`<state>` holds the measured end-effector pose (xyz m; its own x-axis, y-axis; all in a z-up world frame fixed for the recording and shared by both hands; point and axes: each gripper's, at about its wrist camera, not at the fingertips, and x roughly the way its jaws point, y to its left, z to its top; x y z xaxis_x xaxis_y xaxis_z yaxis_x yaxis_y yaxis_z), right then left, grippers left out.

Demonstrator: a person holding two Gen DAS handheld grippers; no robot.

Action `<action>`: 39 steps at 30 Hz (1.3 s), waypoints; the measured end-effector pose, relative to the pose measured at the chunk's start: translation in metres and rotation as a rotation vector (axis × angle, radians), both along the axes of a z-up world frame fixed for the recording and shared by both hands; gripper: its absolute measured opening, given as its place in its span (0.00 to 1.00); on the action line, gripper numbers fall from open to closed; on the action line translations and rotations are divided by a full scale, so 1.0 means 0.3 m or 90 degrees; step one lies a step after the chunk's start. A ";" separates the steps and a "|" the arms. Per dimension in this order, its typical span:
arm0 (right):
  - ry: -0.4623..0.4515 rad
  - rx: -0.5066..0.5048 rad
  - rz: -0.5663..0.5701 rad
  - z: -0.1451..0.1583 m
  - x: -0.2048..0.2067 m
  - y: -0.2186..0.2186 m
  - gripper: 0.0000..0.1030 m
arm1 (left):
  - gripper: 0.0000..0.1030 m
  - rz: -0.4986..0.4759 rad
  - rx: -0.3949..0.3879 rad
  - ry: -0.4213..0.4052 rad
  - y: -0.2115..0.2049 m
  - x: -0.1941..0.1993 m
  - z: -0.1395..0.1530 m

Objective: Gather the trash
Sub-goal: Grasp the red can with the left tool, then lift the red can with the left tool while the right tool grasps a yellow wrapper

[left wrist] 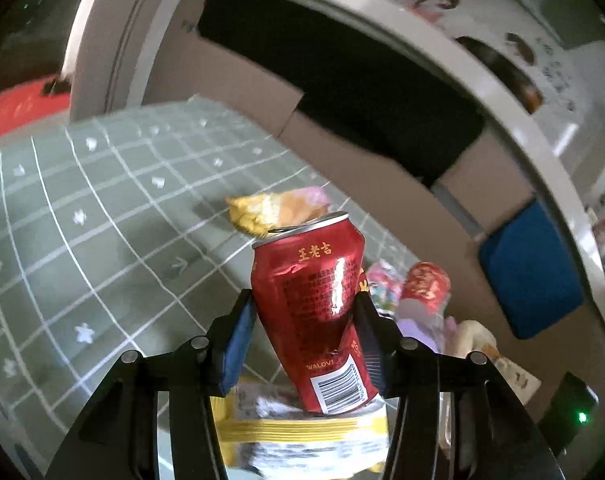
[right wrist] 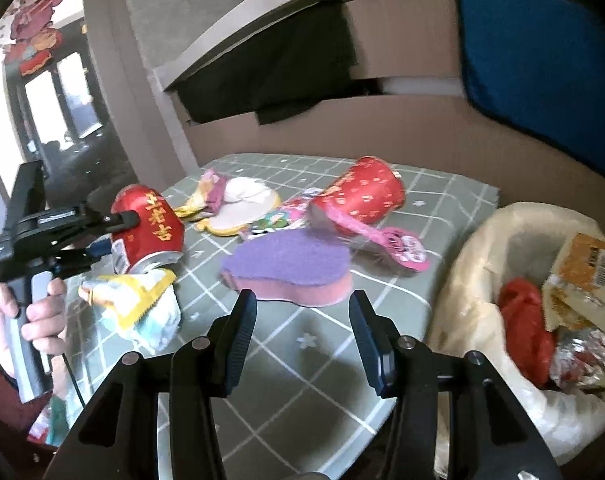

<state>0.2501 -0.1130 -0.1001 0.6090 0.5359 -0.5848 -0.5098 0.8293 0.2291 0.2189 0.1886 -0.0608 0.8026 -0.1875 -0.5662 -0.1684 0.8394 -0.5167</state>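
A dented red drink can (left wrist: 314,312) sits between the blue pads of my left gripper (left wrist: 304,298), which is shut on it. In the right wrist view the same can (right wrist: 150,228) is tilted in the left gripper (right wrist: 112,234), just over a crumpled yellow and white wrapper (right wrist: 138,304). My right gripper (right wrist: 302,300) is open with nothing in it, right in front of a purple and pink sponge (right wrist: 286,264). Behind the sponge lie a red paper cup (right wrist: 366,192) on its side and a pink wrapper (right wrist: 402,246).
A bin lined with a pale bag (right wrist: 474,240) stands at the table's right edge and holds red plastic, foil and cartons. The green checked tablecloth (right wrist: 342,360) also carries a pale wrapper (right wrist: 238,200). Cardboard (right wrist: 422,132) walls the back. A hand (right wrist: 42,320) holds the left gripper's handle.
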 end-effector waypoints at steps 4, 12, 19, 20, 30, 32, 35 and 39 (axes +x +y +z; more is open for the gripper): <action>-0.008 -0.015 0.046 0.013 -0.024 0.068 0.45 | 0.49 -0.003 0.016 -0.039 0.007 -0.058 0.070; -0.038 -0.043 0.139 0.064 -0.099 0.212 0.45 | 0.49 0.064 0.098 -0.074 0.070 -0.168 0.164; -0.061 -0.086 0.238 0.112 -0.086 0.405 0.45 | 0.49 0.097 0.153 -0.068 0.112 -0.257 0.175; -0.063 -0.090 0.248 0.109 -0.076 0.429 0.45 | 0.49 0.098 0.154 -0.067 0.120 -0.269 0.172; 0.010 -0.129 0.260 -0.047 0.047 0.605 0.45 | 0.49 0.106 0.139 -0.049 0.189 -0.309 0.117; 0.016 -0.124 0.254 -0.069 0.052 0.594 0.45 | 0.49 0.111 0.131 -0.044 0.202 -0.307 0.101; 0.038 -0.098 0.251 -0.085 0.065 0.573 0.45 | 0.49 0.111 0.117 -0.033 0.212 -0.296 0.075; 0.092 -0.080 0.245 -0.114 0.104 0.566 0.51 | 0.49 0.108 0.105 -0.020 0.212 -0.281 0.050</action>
